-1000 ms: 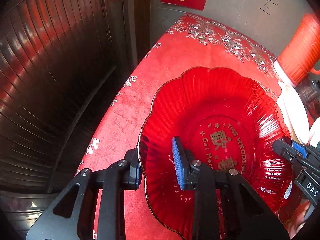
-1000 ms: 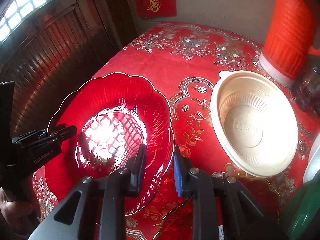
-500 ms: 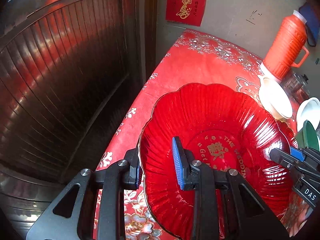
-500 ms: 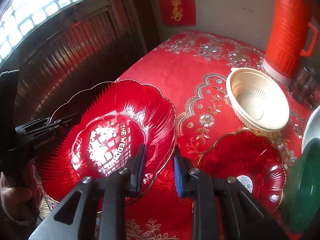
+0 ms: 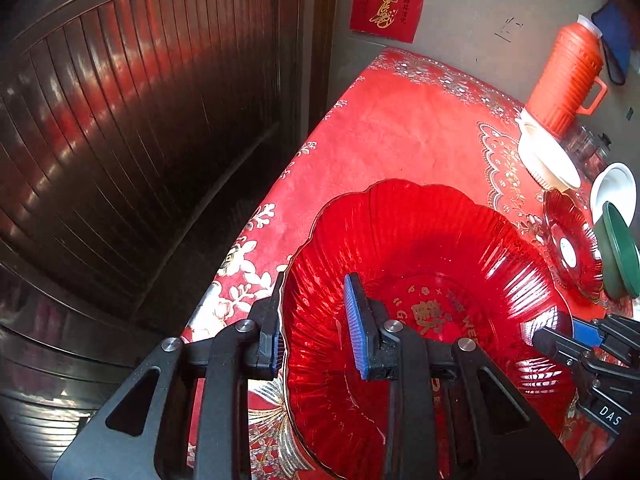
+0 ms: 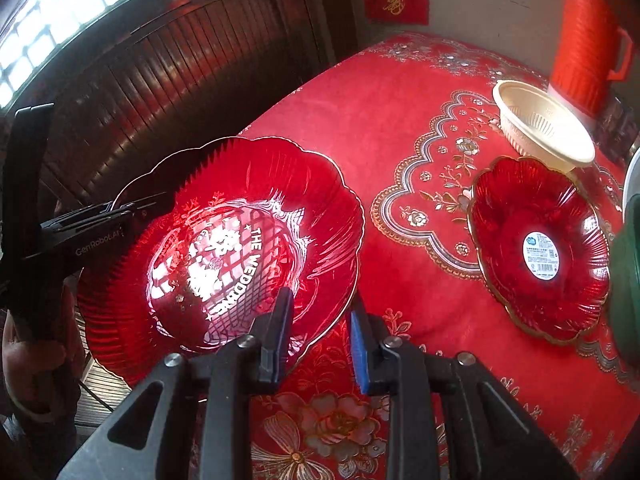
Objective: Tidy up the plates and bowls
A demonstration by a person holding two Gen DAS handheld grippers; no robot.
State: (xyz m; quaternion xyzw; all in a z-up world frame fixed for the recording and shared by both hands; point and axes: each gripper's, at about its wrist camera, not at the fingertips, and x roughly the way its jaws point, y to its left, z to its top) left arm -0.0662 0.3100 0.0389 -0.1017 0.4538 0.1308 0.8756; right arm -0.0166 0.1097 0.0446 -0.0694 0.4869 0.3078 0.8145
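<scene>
A large red scalloped glass plate (image 5: 424, 240) with gold lettering is held up over the table's left edge. My left gripper (image 5: 316, 320) is shut on its left rim, one finger outside and one inside. My right gripper (image 6: 320, 332) is shut on its right rim (image 6: 344, 300); the plate (image 6: 240, 216) fills the left of the right wrist view. A smaller red plate (image 6: 540, 248) with a white sticker lies on the table to the right. A cream plastic bowl (image 6: 540, 128) stands behind it.
A red embroidered tablecloth (image 6: 400, 120) covers the table. An orange thermos (image 5: 568, 76) stands at the back right by the wall. A green bowl (image 5: 620, 252) and a white bowl (image 5: 614, 190) sit at the right edge. A dark wooden slatted door (image 5: 120, 140) is on the left.
Both grippers have pulled back and up with the large red plate between them. The small red plate, green bowl and more of the table have come into view.
</scene>
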